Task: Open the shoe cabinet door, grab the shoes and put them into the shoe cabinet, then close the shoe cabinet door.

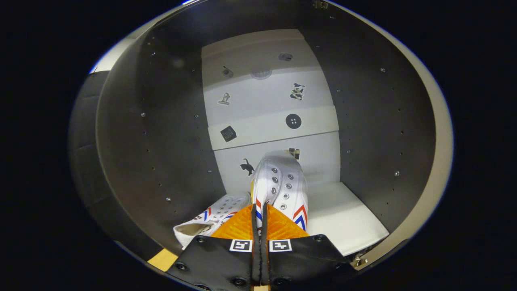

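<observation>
In the gripper view, the hand-held gripper [258, 226] sits low in the centre of the frame, its orange fingers [236, 227] drawn nearly together on the heel collar of a white canvas sneaker [282, 184], which hangs toe-forward inside the open shoe cabinet [161, 133]. The step in hand looks like placing the second shoe: another sneaker [210, 218] of the same kind already lies on its side, just left of the fingers on the white cabinet floor [343, 218]. The next move likely calls for lowering the held shoe onto that bare floor to the right, parting the fingers, then backing out to swing the door shut. The sneakers are soft cloth with metal eyelets and red-and-blue chevrons; the cabinet's side walls are dark, matte and dotted with peg holes, the back panel [266, 101] white with small stickers.
</observation>
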